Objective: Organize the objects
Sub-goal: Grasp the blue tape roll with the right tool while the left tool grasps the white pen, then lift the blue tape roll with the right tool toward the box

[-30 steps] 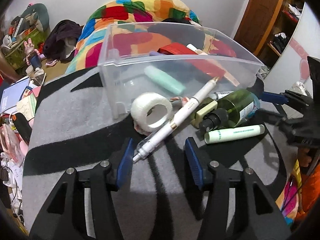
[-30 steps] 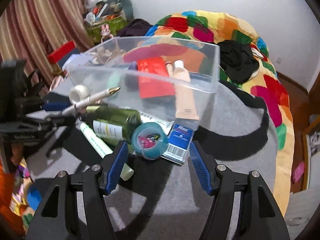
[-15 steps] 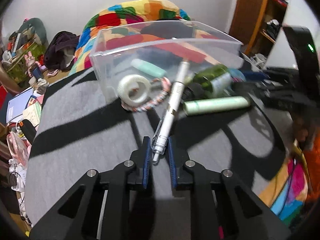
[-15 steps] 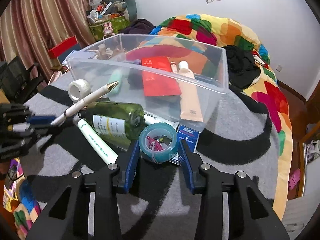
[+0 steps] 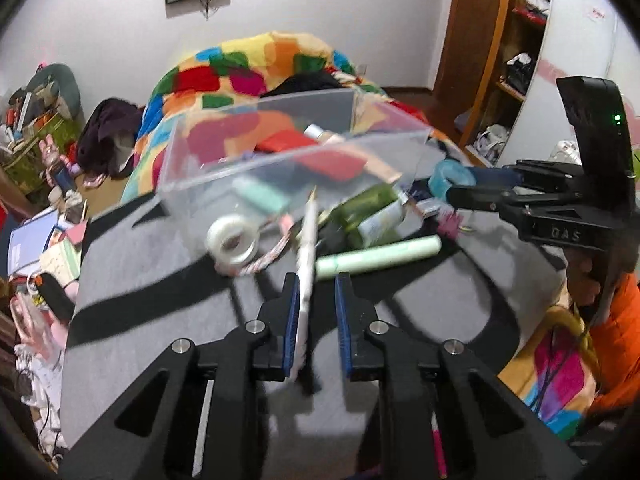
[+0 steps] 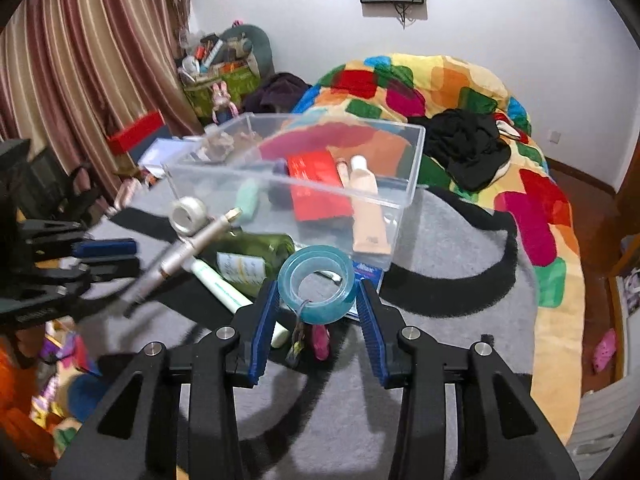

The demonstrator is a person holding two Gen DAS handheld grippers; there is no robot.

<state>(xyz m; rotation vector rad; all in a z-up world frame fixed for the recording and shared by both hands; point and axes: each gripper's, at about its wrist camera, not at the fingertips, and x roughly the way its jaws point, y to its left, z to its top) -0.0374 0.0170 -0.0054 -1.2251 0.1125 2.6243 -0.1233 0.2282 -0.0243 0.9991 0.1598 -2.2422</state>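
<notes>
My left gripper (image 5: pixel 316 292) is shut on a white pen (image 5: pixel 306 256), which points up and away toward the clear plastic bin (image 5: pixel 280 168). The right wrist view shows that pen (image 6: pixel 192 244) lifted off the grey blanket, slanting toward the bin (image 6: pixel 296 184). My right gripper (image 6: pixel 316 300) is shut on a teal tape roll (image 6: pixel 318 284), raised, with small charms dangling under it. The bin holds a red packet (image 6: pixel 316 188), a beige tube (image 6: pixel 366 208) and a mint item (image 6: pixel 248 196).
In front of the bin lie a white tape roll (image 5: pixel 234 238), a green bottle (image 5: pixel 372 208), a pale green tube (image 5: pixel 380 256) and a blue packet (image 6: pixel 368 270). A colourful duvet (image 6: pixel 440 92) sits behind the bin. Clutter lines the floor at the left (image 5: pixel 36 240).
Both grippers have shut, the left on the white pen and the right on the teal tape roll. Both have risen, lifting the two things off the blanket.
</notes>
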